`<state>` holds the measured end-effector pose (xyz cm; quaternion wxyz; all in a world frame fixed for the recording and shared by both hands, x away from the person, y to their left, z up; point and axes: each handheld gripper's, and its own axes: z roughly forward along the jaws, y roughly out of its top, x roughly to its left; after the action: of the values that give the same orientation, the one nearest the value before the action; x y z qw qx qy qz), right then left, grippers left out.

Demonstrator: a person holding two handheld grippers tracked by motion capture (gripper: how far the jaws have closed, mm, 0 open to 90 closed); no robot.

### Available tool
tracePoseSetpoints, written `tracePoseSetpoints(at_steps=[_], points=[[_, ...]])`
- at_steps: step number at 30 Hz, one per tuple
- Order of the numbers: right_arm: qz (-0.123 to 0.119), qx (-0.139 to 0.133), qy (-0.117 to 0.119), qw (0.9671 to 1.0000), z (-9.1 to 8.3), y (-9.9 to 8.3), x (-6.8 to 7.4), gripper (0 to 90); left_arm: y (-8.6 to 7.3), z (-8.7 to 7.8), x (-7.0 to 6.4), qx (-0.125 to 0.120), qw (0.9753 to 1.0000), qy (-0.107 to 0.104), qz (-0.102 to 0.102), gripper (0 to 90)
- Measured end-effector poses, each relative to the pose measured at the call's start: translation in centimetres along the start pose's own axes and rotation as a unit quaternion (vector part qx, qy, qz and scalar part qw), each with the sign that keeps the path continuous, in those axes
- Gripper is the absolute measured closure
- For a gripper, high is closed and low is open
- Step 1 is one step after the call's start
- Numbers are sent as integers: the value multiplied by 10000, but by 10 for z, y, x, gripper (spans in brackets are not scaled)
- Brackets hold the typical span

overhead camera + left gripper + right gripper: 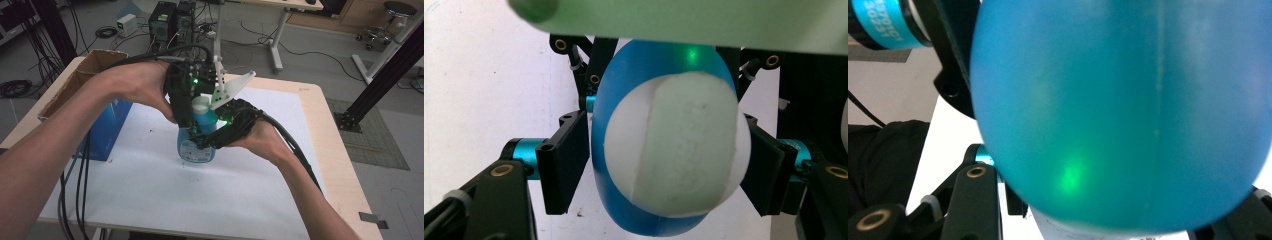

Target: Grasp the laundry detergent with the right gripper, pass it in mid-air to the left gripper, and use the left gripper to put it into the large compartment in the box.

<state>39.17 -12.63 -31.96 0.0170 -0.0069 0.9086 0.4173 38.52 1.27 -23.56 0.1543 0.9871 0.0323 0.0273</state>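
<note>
A blue plastic bottle (196, 145) with a white cap (201, 105) stands upright near the middle of a white desk (260, 170), which has a pale wooden rim. A person's two forearms reach in from the bottom, each hand holding a set of black tongs. The left tongs (186, 107) come down over the bottle's top from the left. In the left gripper view, looking straight down on the rounded white cap (676, 145), the two black jaws sit on either side of it; the right one looks pressed against the cap, the left one touches the blue body just below it, so these tongs are pinching the bottle near its top. The right tongs (220, 137) meet the bottle lower down from the right side. In the right gripper view the blue bottle wall (1118, 110) bulges very close to the camera, lit by a green glow, with black jaw parts at its lower left and lower right edges; whether these tongs actually press on it I cannot tell. To the left on the desk stands an open cardboard box (92, 65) with a blue side.
</note>
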Motion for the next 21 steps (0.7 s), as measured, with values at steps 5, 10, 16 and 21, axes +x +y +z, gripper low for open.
tracePoseSetpoints(at_steps=[5,10,16,21], points=[[31,-16,29,10000,0,0,1,469,1,-2,-1,32,10000,-3,61,374],[8,-36,31,10000,-1,0,1,467,1,-3,-3,-39,9999,89,129,381],[21,-58,-32,10000,-3,0,1,458,2,-4,-4,-72,9998,153,112,382],[21,-32,21,10000,-1,0,1,448,3,-2,-4,-46,9999,127,81,383]])
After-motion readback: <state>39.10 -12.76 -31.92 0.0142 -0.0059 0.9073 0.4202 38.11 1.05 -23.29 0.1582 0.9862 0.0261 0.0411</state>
